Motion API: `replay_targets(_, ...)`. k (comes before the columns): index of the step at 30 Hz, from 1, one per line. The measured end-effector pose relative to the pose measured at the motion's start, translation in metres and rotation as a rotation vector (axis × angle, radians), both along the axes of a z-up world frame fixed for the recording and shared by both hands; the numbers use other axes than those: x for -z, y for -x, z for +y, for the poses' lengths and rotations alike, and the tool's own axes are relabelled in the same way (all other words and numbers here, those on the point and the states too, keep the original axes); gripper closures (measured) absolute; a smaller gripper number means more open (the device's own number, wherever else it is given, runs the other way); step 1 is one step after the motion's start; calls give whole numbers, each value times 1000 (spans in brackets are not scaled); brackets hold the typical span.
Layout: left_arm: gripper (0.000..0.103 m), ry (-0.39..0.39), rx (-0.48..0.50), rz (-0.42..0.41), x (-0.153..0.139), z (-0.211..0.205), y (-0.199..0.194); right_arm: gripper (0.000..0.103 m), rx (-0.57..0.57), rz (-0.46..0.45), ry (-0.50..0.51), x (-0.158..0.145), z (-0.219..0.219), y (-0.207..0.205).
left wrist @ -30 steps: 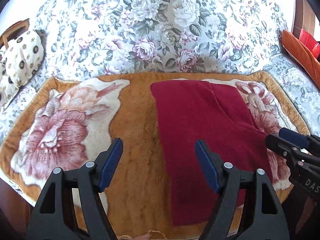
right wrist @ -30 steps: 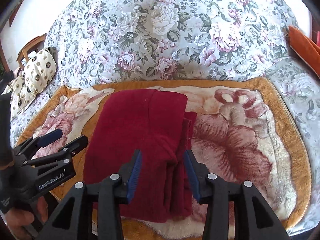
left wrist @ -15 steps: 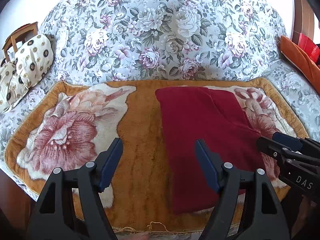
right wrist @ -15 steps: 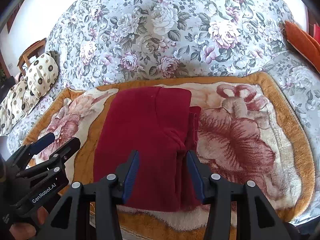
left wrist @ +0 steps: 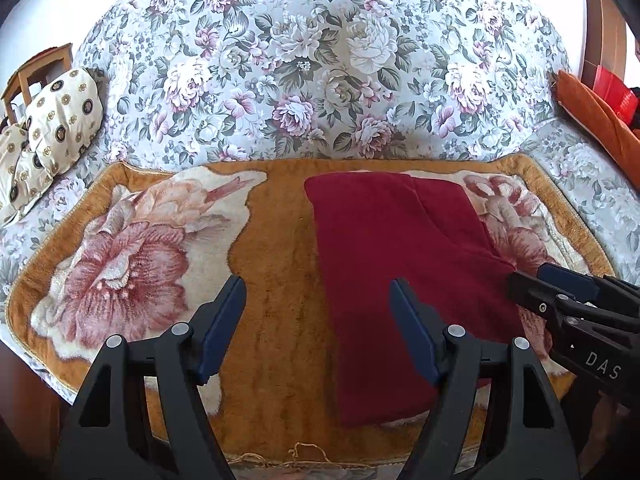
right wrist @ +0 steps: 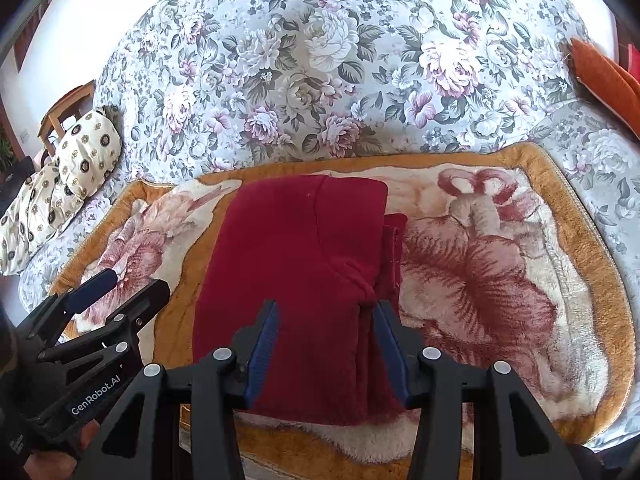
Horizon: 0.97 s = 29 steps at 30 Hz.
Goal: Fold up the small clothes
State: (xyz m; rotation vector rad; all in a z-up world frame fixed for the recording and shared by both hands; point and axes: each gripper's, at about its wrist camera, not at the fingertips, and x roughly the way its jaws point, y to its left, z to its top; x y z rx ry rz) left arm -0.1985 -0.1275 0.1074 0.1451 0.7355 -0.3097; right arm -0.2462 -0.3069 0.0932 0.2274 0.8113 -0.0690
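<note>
A dark red garment (left wrist: pixel 400 264) lies folded into a long rectangle on an orange blanket (left wrist: pixel 276 280) with a pink flower pattern; it also shows in the right wrist view (right wrist: pixel 296 272). My left gripper (left wrist: pixel 318 320) is open and empty, above the blanket at the garment's left edge. My right gripper (right wrist: pixel 326 340) is open and empty, held over the garment's near right part, where a folded layer (right wrist: pixel 394 252) sticks out. Each gripper shows in the other's view, the right one (left wrist: pixel 560 292) and the left one (right wrist: pixel 108 292).
The blanket lies on a floral-covered sofa (left wrist: pixel 320 60). A cream patterned cushion (left wrist: pixel 60 120) sits at far left, an orange cushion (left wrist: pixel 592 108) at far right. A wooden chair (left wrist: pixel 36 72) stands behind the left cushion.
Both grippers have pulled back and up from the garment, so more of the blanket's near edge shows. The garment has not moved. Both jaws stay open.
</note>
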Motion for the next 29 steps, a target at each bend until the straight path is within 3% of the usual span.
replay_targets(29,28,20,6,-4,3,-1,-7,56,28,9,-21,6,1,0)
